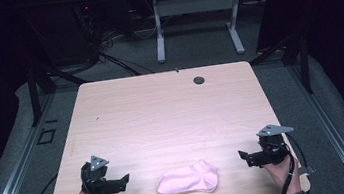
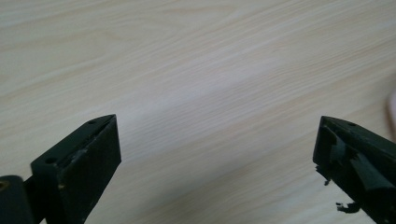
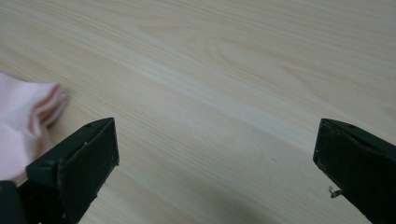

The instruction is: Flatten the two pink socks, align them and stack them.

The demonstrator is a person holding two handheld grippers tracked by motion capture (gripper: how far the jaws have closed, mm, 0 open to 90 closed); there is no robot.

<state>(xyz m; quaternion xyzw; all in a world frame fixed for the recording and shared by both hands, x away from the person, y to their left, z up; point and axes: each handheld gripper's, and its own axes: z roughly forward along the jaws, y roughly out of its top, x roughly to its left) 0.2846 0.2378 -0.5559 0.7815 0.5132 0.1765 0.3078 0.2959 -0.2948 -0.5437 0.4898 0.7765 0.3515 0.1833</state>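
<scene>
A pink sock (image 1: 188, 179) lies flat on the wooden table (image 1: 162, 113) near its front edge, between my two grippers. My left gripper (image 1: 124, 181) rests at the front left, a short way from the sock, jaws wide apart over bare wood (image 2: 217, 140). At the front right my right gripper (image 1: 244, 157) is likewise open and holds nothing (image 3: 217, 140). The sock's edge (image 3: 23, 121) shows at the left of the right gripper view, and a sliver of the sock (image 2: 391, 109) at the right edge of the left gripper view.
A small dark round grommet (image 1: 199, 80) sits near the table's far edge. Beyond the table stand another desk's white legs (image 1: 158, 33) and cables on the grey floor. Black stands (image 1: 38, 89) flank the table.
</scene>
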